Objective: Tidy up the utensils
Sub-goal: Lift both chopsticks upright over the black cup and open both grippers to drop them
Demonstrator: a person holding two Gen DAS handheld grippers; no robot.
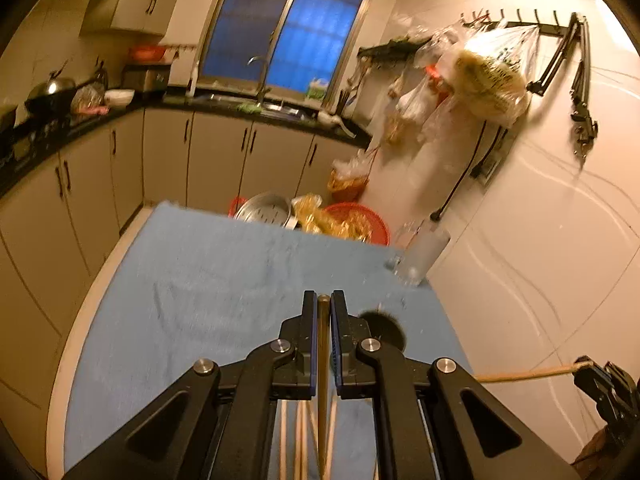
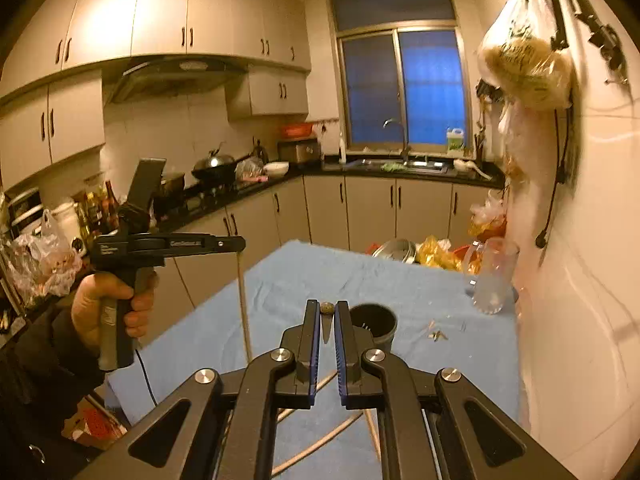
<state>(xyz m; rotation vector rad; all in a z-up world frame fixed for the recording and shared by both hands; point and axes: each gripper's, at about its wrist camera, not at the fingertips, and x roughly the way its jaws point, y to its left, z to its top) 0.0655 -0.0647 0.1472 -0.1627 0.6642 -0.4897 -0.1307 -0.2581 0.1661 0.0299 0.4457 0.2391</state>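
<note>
My left gripper (image 1: pixel 323 300) is shut on a chopstick (image 1: pixel 322 360) that runs between its fingers toward the camera. In the right wrist view this gripper (image 2: pixel 236 245) is held high at the left, with the chopstick (image 2: pixel 244 304) hanging down from it. My right gripper (image 2: pixel 327 307) is shut on another chopstick (image 2: pixel 326 326), end-on between its fingers; in the left wrist view it (image 1: pixel 580 368) holds that chopstick (image 1: pixel 524 375) level at the right edge. A black utensil cup (image 2: pixel 374 322) stands on the blue cloth (image 2: pixel 288 292) just right of the right fingertips. Several chopsticks (image 2: pixel 316 444) lie on the cloth below.
A clear glass mug (image 2: pixel 494 280) stands at the table's right edge by the white wall. Small scraps (image 2: pixel 436 335) lie near the cup. A red basket (image 1: pixel 360 222), a metal basin (image 1: pixel 266 208) and bags sit beyond the table. Counters run along the left and far side.
</note>
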